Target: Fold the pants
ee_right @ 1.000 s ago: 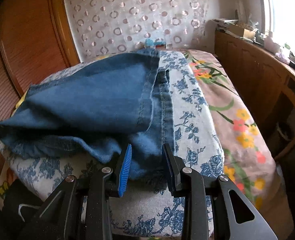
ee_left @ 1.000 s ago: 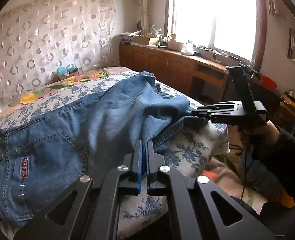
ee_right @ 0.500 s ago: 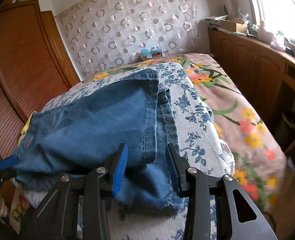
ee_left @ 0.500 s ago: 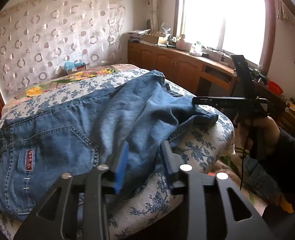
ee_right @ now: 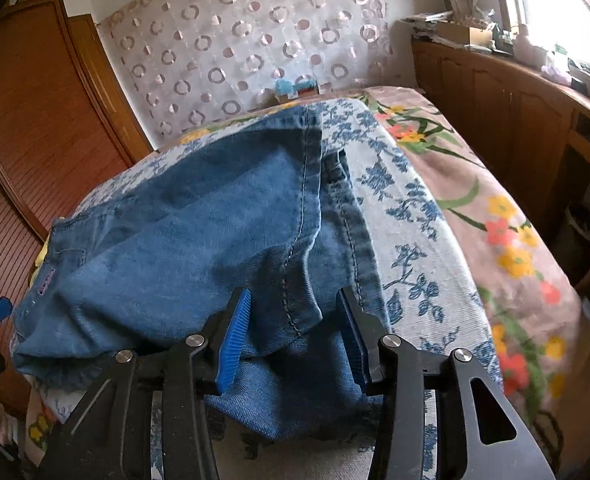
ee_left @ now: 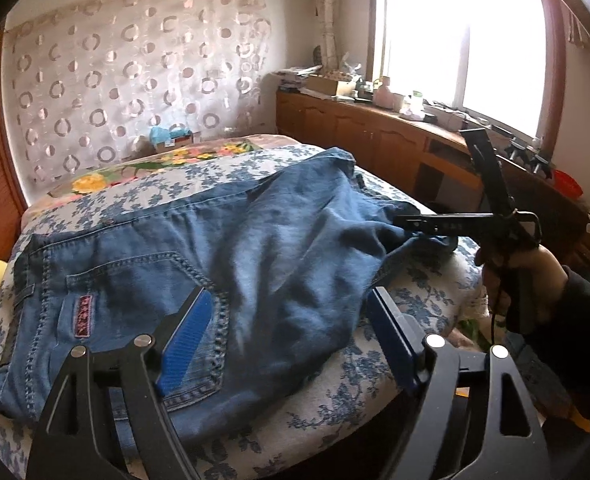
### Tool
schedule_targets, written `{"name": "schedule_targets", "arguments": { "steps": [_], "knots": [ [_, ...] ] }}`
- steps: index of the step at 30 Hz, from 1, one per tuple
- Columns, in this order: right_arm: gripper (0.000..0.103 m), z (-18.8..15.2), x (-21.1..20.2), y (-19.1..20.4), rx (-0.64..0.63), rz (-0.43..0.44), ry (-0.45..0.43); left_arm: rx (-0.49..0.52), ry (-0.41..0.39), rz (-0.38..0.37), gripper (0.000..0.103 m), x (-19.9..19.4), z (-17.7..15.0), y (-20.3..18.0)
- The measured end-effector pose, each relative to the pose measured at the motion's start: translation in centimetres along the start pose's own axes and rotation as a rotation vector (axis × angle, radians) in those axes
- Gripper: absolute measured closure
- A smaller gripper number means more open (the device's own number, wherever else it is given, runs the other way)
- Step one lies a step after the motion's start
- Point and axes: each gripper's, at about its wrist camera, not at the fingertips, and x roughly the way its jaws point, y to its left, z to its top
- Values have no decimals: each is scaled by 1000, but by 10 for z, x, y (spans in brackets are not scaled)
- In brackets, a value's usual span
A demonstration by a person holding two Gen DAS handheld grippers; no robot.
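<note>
Bed: floral cover, rounded near edge. Pants lie across it, legs doubled over the seat, loosely bunched; the fold end sits at the bed edge. Your left tongs are spread wide, holding nothing, above the pocket. Your right tongs are spread wide around the leg fold. Risk: one-layer pinch drags the pile off the edge
</note>
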Motion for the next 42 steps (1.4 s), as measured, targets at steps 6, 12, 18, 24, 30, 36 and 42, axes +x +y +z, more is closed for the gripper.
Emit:
{"name": "schedule_targets", "arguments": {
  "steps": [6, 12, 18, 24, 30, 36, 42],
  "knots": [
    [57, 2, 1, -1, 2, 1, -7, -27, -1, 28, 23, -2, -3, 10],
    [57, -1, 1, 1, -15, -12, -17, -38, 0, 45, 23, -3, -7, 14],
    [62, -3, 1, 3, -24, -28, -26, -59, 1, 55, 23, -3, -11, 21],
    [77, -3, -1, 2, -21, -24, -21, -63, -3, 63, 23, -4, -11, 24],
    [93, 2, -13, 12, -52, -14, -50, -70, -4, 70, 23, -7, -11, 30],
    [94, 20, -40, 32, -93, 40, -120, -91, -27, 86, 23, -18, -11, 42],
    [95, 43, -64, 74, -176, 114, -187, -117, -52, 115, 23, -34, -16, 62]
  ]
}}
